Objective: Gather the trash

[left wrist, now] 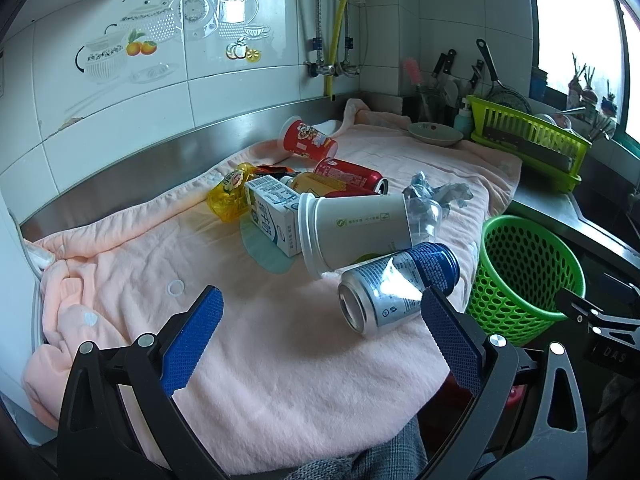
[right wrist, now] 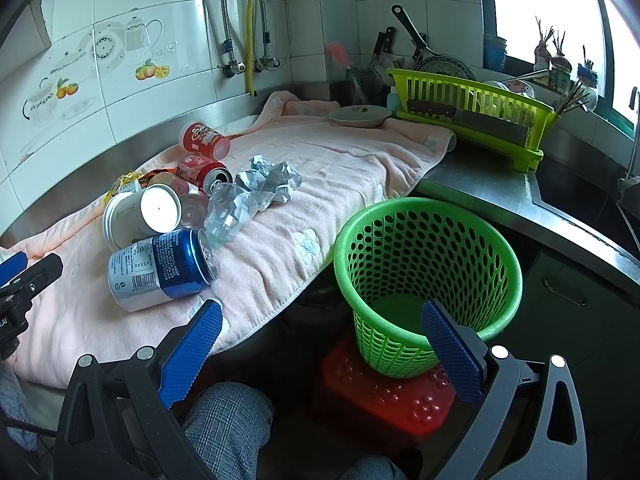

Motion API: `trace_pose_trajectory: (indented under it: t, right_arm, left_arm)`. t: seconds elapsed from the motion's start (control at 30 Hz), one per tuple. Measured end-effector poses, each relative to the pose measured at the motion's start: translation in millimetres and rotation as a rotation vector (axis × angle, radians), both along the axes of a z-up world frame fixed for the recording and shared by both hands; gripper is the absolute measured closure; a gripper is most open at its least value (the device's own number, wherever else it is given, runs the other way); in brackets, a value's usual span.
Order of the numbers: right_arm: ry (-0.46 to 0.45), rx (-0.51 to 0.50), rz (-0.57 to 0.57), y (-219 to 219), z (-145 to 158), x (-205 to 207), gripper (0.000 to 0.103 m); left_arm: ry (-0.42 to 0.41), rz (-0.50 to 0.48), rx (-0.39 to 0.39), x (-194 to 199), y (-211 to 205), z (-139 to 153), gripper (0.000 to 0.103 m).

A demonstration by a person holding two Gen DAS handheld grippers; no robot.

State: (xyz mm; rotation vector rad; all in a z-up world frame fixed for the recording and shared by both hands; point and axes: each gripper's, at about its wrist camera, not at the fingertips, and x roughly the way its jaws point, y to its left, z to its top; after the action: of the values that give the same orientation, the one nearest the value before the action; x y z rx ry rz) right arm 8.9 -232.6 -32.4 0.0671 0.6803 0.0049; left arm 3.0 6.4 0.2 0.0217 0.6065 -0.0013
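Trash lies in a heap on a pink towel point(left wrist: 280, 360): a blue and silver can point(left wrist: 396, 288) point(right wrist: 160, 270) on its side nearest me, a white paper cup point(left wrist: 352, 232) point(right wrist: 140, 216), a milk carton point(left wrist: 274, 216), a red can point(left wrist: 350, 176) point(right wrist: 200, 172), a red cup point(left wrist: 308, 140) point(right wrist: 204, 140), a yellow wrapper point(left wrist: 232, 192), a clear plastic cup point(right wrist: 224, 216) and crumpled paper point(left wrist: 436, 194) point(right wrist: 268, 184). A green mesh basket point(left wrist: 524, 276) point(right wrist: 428, 276) stands empty below the counter edge. My left gripper point(left wrist: 320, 320) is open over the towel, short of the blue can. My right gripper point(right wrist: 322, 334) is open beside the basket.
A lime dish rack point(right wrist: 472, 116) with a cleaver, a small dish point(right wrist: 360, 116), knives and a pan stand at the back right. The steel counter point(right wrist: 500, 196) leads to a sink. The basket rests on a red stool point(right wrist: 384, 396). A person's checked trouser leg point(right wrist: 224, 424) is below.
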Motion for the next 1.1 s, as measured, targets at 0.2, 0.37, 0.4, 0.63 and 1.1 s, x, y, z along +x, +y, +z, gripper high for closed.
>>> trace_pose_trajectory:
  t: [0.2,0.37,0.4,0.63,1.1]
  right_arm:
    - [-0.003,-0.003,0.008,1,1,1,0.006]
    - [0.002,-0.003,0.014,2,1,4,0.006]
    - [0.001,-0.005,0.017,2,0,5,0.006]
    - [0.001,-0.003,0.053,7,1,10,0.006]
    - [0.012,0.105,0.257,25,5,34,0.007]
  left_arm:
    - [0.0,0.004,0.002,2,1,0,0.005]
    - [0.004,0.01,0.002,7,3,-1,0.005]
    - [0.004,0.011,0.001,8,4,-1,0.005]
    - [0.002,0.022,0.006,12,8,0,0.005]
    - [-0.003,0.073,0.026,26,32,6,0.005]
